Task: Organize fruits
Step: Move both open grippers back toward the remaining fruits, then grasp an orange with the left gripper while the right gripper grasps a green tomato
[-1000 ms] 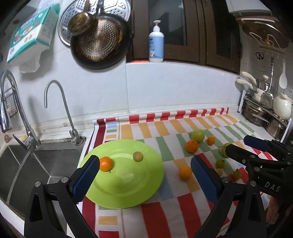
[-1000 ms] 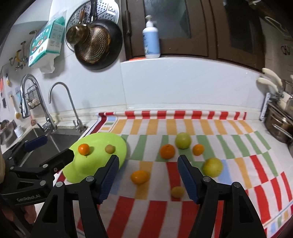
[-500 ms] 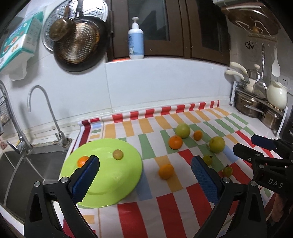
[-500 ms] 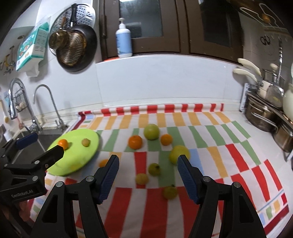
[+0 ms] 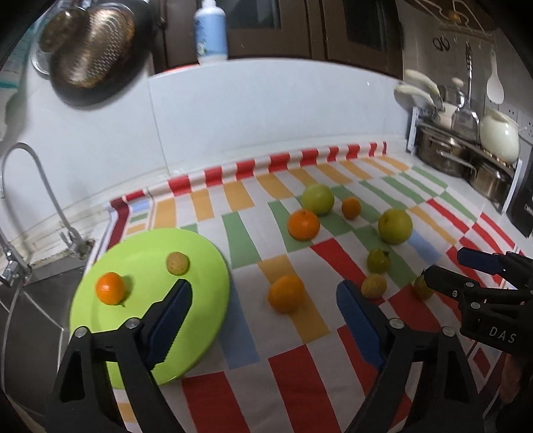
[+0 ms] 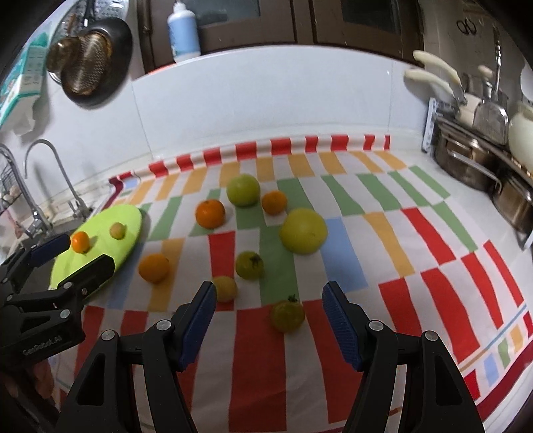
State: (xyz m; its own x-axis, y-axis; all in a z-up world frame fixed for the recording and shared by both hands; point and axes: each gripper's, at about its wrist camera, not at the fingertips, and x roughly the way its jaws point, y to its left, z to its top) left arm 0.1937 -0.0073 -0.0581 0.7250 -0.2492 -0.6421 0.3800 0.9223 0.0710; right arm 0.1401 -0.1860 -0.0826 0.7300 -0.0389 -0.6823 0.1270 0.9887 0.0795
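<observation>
A lime green plate [image 5: 140,319] [image 6: 128,221] lies at the cloth's left end and holds a small orange [image 5: 110,288] and a small yellow fruit [image 5: 177,263]. Several oranges and green-yellow fruits lie loose on the striped cloth. My left gripper [image 5: 263,319] is open and empty, with an orange [image 5: 285,293] just ahead between its fingers. My right gripper [image 6: 269,316] is open and empty, with a small yellow-green tomato [image 6: 287,314] between its fingertips. A big yellow-green fruit [image 6: 303,230] lies beyond it.
A sink and taps [image 5: 63,226] lie left of the plate. Steel pots [image 6: 466,160] and a white kettle [image 5: 499,133] stand at the right. A pan [image 5: 90,50] hangs on the back wall, and a soap bottle [image 6: 183,31] stands on the ledge.
Both grippers have swung right, away from the plate, and come closer to the loose fruits. Both stay open and empty.
</observation>
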